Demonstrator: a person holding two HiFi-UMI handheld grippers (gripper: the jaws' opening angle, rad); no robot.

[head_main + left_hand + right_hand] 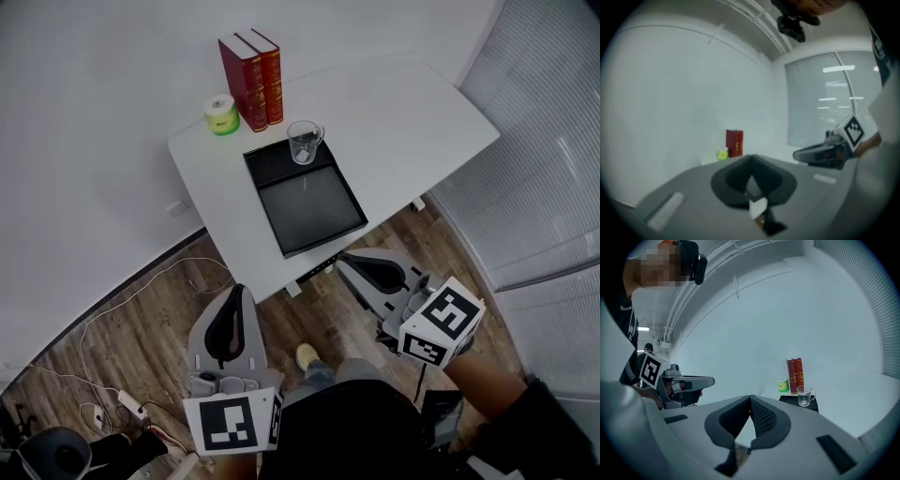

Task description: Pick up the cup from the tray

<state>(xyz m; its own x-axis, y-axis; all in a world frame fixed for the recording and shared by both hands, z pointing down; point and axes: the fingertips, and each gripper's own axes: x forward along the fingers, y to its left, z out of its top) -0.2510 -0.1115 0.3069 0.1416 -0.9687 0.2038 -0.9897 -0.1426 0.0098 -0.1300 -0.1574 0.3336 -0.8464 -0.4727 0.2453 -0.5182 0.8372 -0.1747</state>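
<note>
Cup [306,142]: clear glass, small handle on one side, upright, looks empty. It stands in the far corner of a shallow black tray [310,208], the corner nearest two red books [251,79]. The rest of the tray is bare. The tray lies on a white worktop [412,122]. A green-and-white roll [221,114] sits just beside the books.

Left tongs [238,292] and right tongs [349,260]: both closed tip to tip, with nothing in them. They are held side by side over the wooden floor [141,328], short of the worktop's near edge and well apart from the cup, pointing towards it.
</note>
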